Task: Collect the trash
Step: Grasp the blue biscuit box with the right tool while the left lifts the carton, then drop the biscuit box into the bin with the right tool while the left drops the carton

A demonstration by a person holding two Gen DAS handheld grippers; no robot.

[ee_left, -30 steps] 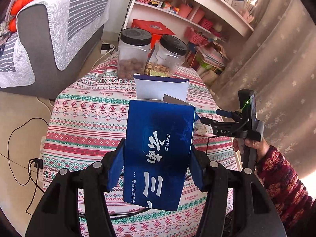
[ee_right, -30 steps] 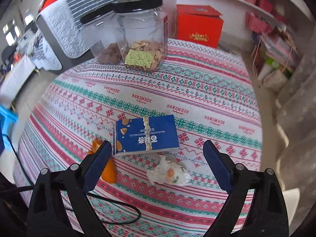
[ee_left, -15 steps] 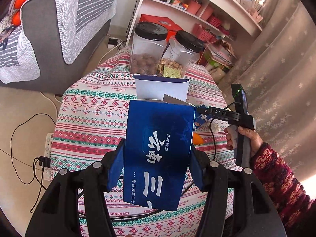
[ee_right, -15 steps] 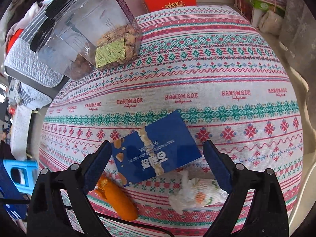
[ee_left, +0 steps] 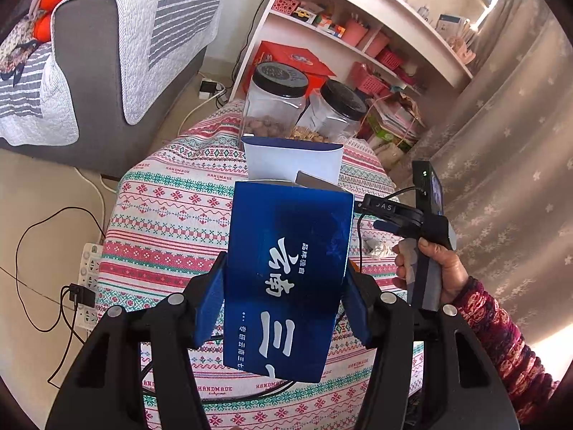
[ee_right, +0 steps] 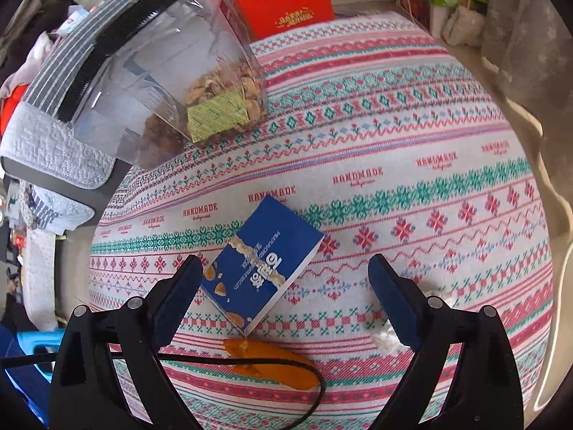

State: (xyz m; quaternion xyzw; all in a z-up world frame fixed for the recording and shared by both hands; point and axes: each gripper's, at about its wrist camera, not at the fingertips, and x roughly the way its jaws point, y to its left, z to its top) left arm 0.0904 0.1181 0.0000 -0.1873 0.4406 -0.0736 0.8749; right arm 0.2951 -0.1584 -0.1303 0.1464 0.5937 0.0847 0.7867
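Observation:
My left gripper is shut on a tall open blue carton with white characters, held upright above the table. My right gripper is open and empty, hovering just over a small flat blue snack box lying on the patterned tablecloth. An orange peel lies just below the box. A crumpled white tissue lies by the right finger; it also shows in the left wrist view. The right gripper appears in the left wrist view, held by a hand.
Two clear jars with black lids stand at the table's far edge. A black cable crosses the orange peel. A grey sofa, shelves and a curtain surround the table. A power strip lies on the floor.
My right gripper has moved down and forward over the small blue box, which now sits between its fingers. My left gripper has lifted and pulled back slightly with the blue carton.

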